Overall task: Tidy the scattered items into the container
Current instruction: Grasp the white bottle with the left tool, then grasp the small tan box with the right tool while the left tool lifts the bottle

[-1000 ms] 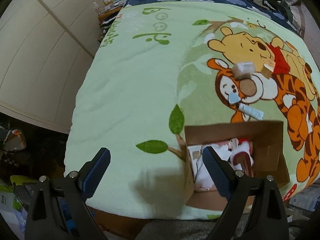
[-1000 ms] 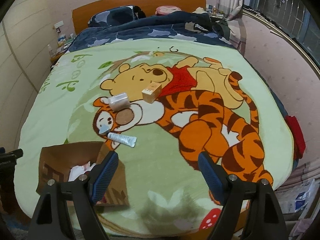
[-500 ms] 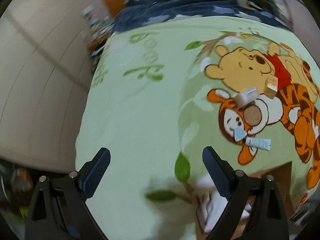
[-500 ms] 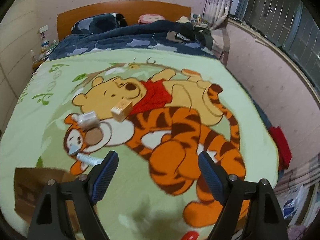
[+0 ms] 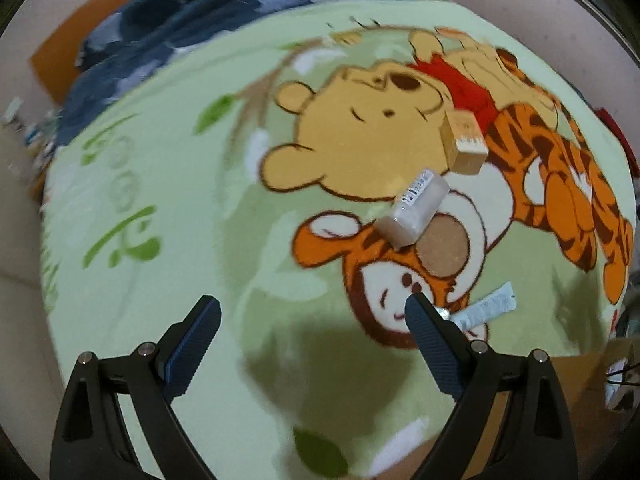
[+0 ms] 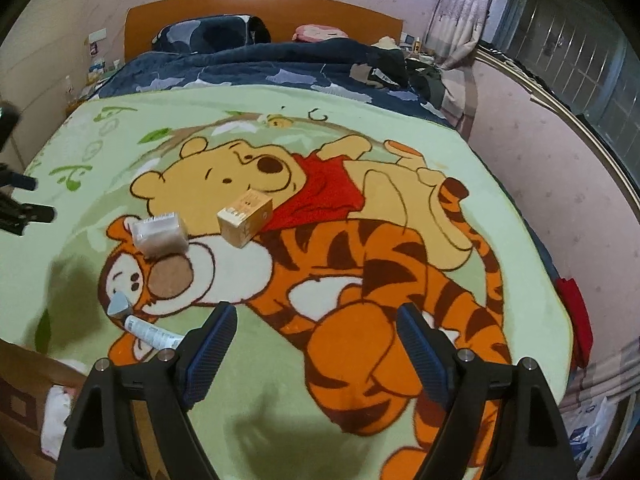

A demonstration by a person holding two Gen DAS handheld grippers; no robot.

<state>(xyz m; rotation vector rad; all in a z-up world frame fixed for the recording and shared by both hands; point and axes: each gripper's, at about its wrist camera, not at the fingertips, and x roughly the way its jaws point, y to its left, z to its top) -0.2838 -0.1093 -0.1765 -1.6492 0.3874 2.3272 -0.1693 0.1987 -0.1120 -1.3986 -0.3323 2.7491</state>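
Note:
On the cartoon blanket lie a clear plastic box (image 5: 414,209) (image 6: 160,234), a tan carton (image 5: 464,142) (image 6: 245,218) and a white tube with a grey cap (image 5: 486,307) (image 6: 144,326). My left gripper (image 5: 312,322) is open and empty above the blanket, the tube just beyond its right finger. My right gripper (image 6: 316,330) is open and empty, the tube to its left. The cardboard container (image 6: 24,388) with white and pink items sits at the lower left of the right wrist view; a corner shows in the left wrist view (image 5: 580,376).
A dark blue duvet (image 6: 260,68) and wooden headboard (image 6: 260,12) lie beyond the blanket. A wall and window run along the right (image 6: 560,92). A red item (image 6: 576,312) hangs at the bed's right edge. A cluttered nightstand (image 6: 94,76) stands at the far left.
Both grippers have moved forward over the bed. The left one swung right from the container toward the scattered items, which now look closer. Both stay open.

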